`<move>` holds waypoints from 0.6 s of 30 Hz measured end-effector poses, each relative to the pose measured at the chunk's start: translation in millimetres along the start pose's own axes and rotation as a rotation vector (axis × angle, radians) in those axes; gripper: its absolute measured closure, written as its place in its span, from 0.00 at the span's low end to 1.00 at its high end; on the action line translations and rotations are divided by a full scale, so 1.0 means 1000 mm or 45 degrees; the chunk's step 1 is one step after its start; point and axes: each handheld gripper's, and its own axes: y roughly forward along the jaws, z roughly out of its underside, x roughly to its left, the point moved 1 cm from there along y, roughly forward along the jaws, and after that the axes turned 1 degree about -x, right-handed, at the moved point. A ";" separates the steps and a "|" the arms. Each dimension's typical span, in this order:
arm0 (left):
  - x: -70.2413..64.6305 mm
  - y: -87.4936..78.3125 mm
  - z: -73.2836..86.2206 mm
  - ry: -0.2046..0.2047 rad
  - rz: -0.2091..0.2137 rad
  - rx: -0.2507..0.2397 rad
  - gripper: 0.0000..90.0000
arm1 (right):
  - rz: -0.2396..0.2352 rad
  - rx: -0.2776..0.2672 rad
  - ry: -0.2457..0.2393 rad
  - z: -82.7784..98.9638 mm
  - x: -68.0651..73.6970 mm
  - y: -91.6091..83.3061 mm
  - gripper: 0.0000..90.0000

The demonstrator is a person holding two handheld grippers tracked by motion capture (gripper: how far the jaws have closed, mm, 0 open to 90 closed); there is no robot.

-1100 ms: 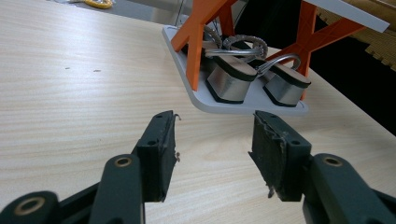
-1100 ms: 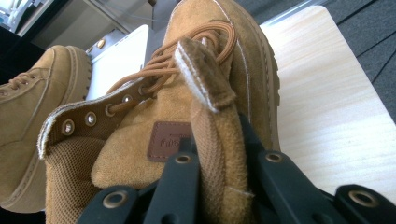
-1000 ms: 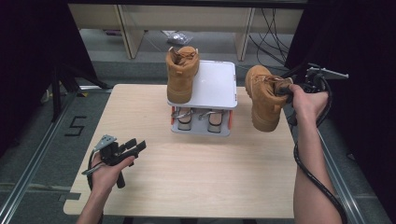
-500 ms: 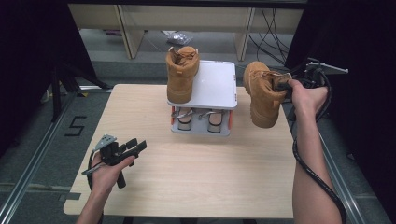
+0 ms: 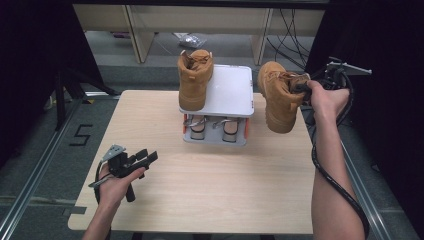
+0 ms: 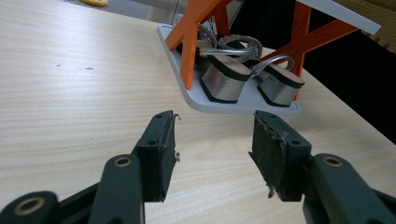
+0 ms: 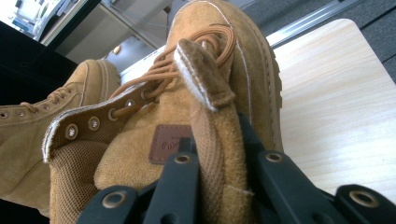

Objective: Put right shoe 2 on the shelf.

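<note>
A tan boot (image 5: 278, 98) hangs in the air beside the right edge of a white two-tier rack (image 5: 231, 90), with my right gripper (image 5: 302, 88) shut on the boot's collar. In the right gripper view both jaws pinch the collar and tongue of that boot (image 7: 215, 116). A second tan boot (image 5: 194, 79) stands on the left of the rack's white top, also seen as the other boot (image 7: 32, 135). My left gripper (image 5: 148, 158) rests low over the table's front left, open and empty; its black pads (image 6: 156, 151) face a pair of grey sandals (image 6: 233, 81) on the lower shelf.
The rack's orange legs (image 6: 189, 51) stand on a grey base plate (image 6: 196, 95). The wooden table (image 5: 210, 180) has bare room across its front half. A cable (image 5: 330, 175) trails along the right forearm. Shelving and dark drapes lie beyond the table.
The right hand has lifted the boot slightly and carried it a little left, closer to the rack's right edge. The left hand has stayed put.
</note>
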 end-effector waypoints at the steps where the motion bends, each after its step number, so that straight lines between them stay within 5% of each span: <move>1: 0.000 0.000 0.000 0.000 0.000 0.001 0.54 | -0.001 0.012 0.012 0.000 0.001 -0.001 0.93; 4: 0.000 0.001 0.001 -0.003 0.000 0.000 0.54 | -0.004 -0.008 -0.007 -0.001 0.003 0.000 0.92; 8: -0.001 0.001 0.002 0.001 0.005 0.006 0.54 | -0.030 0.006 0.048 -0.001 0.010 0.000 0.92; 18: 0.000 0.001 0.002 -0.001 0.001 0.003 0.54 | -0.042 0.002 0.011 -0.004 0.021 0.001 0.93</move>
